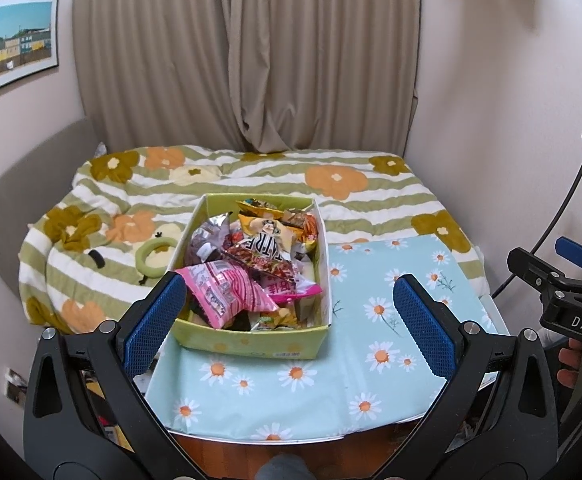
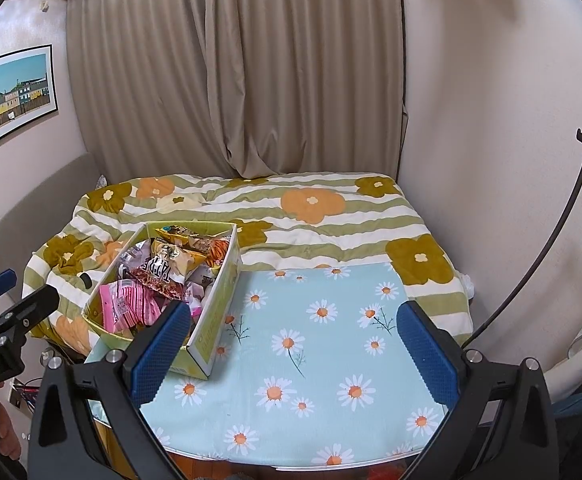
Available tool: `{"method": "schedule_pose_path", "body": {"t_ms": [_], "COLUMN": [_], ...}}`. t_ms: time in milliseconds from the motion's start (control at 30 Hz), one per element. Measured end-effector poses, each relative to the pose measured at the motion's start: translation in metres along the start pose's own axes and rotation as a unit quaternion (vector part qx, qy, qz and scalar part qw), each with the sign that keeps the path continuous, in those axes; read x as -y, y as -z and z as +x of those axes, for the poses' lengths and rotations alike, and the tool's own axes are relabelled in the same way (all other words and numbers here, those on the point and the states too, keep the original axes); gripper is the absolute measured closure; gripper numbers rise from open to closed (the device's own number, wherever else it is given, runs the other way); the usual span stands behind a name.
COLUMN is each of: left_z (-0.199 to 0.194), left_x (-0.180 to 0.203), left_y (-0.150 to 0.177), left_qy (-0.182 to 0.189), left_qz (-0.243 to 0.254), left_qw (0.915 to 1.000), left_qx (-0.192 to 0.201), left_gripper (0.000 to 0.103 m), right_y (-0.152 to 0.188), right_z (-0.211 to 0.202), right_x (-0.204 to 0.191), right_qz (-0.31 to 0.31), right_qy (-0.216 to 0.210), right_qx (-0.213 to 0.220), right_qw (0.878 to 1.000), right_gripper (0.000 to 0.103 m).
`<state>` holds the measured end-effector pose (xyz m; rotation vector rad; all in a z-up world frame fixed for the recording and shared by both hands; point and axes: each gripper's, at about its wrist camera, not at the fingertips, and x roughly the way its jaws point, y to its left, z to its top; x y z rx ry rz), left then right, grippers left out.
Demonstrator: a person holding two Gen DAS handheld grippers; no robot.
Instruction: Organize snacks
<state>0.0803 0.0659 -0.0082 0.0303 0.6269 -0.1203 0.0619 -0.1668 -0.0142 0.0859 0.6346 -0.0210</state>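
Observation:
A yellow-green cardboard box (image 1: 251, 340) stands on the left of a table with a light blue daisy cloth (image 1: 371, 320). It is heaped with snack packets, a pink packet (image 1: 227, 292) at the front and a yellow one (image 1: 267, 232) further back. My left gripper (image 1: 291, 312) is open and empty, its jaws wide apart just in front of the box. My right gripper (image 2: 295, 344) is open and empty over the cloth, with the box (image 2: 215, 320) and its pink packet (image 2: 127, 308) to its left.
A bed with a green-striped flowered quilt (image 1: 251, 176) lies behind the table, with a green ring toy (image 1: 153, 256) on it. Beige curtains (image 1: 247, 52) hang behind. A black curved stand (image 2: 531, 264) rises at the right. The right gripper's body (image 1: 563, 300) shows in the left wrist view.

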Motion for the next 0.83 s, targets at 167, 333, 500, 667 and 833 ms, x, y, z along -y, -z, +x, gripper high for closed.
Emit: {"method": "schedule_pose_path", "body": {"t_ms": [167,333,500,667,833], "left_z": [0.0001,0.0003,-0.0024,-0.0046,-0.0076], "left_x": [-0.0012,-0.0006,-0.0006,-0.0013,0.0019], "left_y": [0.002,0.0015,0.0039,0.0048,0.0046], "left_qy": [-0.001,-0.005,0.001,0.001,-0.005], "left_qz": [-0.001,0.0,-0.003,-0.003,-0.003], "left_qw": [1.0,1.0,0.9999,0.9999,0.9997], "left_qx": [-0.002,0.003,0.011,0.015,0.023], "left_gripper": [0.0,0.0,0.0,0.0,0.0], "right_y": [0.0008,0.001,0.0006,0.0014,0.0015], "right_z": [0.0001,-0.0003,0.0004,0.0006,0.0001], "right_x": [-0.0008,-0.0001,0.0002,-0.0002,-0.0001], "right_qz": [0.0,0.001,0.0,0.001,0.0], "right_qy": [0.0,0.001,0.0,-0.001,-0.001], "right_qx": [0.0,0.0,0.0,0.0,0.001], "right_qw": [1.0,1.0,1.0,1.0,1.0], "right_gripper": [0.001,0.001,0.001,0.001,0.001]}}
